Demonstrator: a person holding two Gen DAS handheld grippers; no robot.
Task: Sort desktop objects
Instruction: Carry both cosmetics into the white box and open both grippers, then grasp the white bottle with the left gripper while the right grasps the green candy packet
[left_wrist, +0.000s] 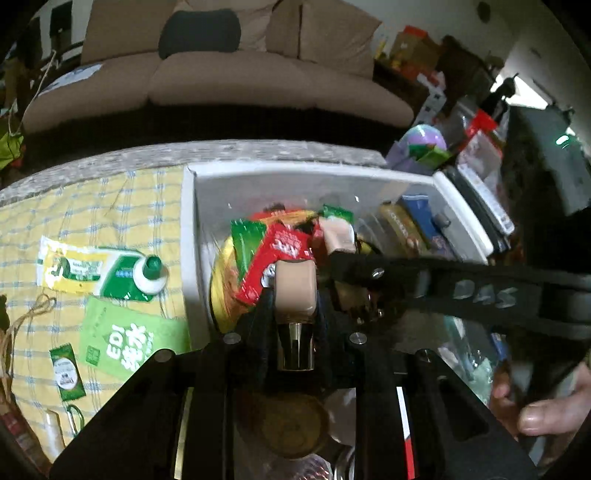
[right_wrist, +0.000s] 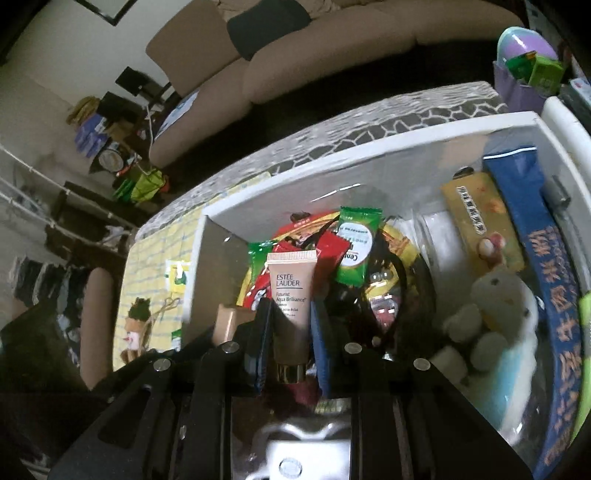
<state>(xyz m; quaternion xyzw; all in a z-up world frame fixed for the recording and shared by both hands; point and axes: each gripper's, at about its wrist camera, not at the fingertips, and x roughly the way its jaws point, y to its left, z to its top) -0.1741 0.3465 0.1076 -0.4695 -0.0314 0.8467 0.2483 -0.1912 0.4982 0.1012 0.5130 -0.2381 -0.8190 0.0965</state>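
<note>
A white box on the table holds snack packets, red and green, and other items. My left gripper is shut on a beige cosmetic tube with a gold cap, held over the box's near side. My right gripper is shut on a beige Estée Lauder tube, also over the box. The right gripper's black body crosses the left wrist view, and the left's tube shows at the left of the right wrist view.
On the yellow checked cloth left of the box lie a green-and-white tube, a green packet and a small green sachet. The box's right part holds a blue packet, a gold box and a plush toy. A sofa stands behind.
</note>
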